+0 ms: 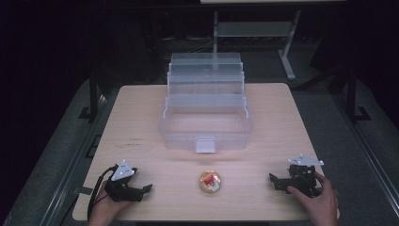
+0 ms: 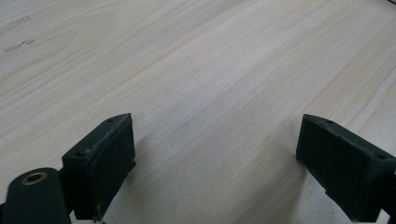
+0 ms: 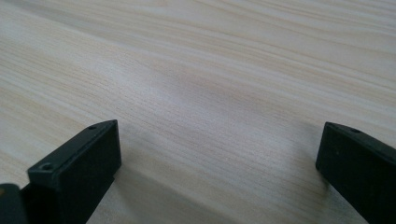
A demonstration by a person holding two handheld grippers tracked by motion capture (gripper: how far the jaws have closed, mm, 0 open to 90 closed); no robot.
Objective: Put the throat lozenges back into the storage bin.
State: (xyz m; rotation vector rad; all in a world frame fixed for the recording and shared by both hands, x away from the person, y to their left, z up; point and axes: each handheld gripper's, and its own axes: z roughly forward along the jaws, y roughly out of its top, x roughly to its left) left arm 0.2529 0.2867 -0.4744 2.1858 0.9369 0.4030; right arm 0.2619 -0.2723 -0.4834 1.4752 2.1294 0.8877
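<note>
A clear plastic tiered toolbox stands open in the middle of the wooden table, its trays stepped back. In front of it lies a small round container with red and yellow contents. My left gripper rests at the table's near left, held by a hand, pointing right toward the container. My right gripper rests at the near right, pointing left. In the left gripper view the left gripper is open over bare wood. The right gripper stands open over bare wood too.
A grey latch sticks out from the toolbox's front wall. Beyond the table stands a grey desk frame on a dark floor. Bare wood lies to both sides of the toolbox and between the grippers and the container.
</note>
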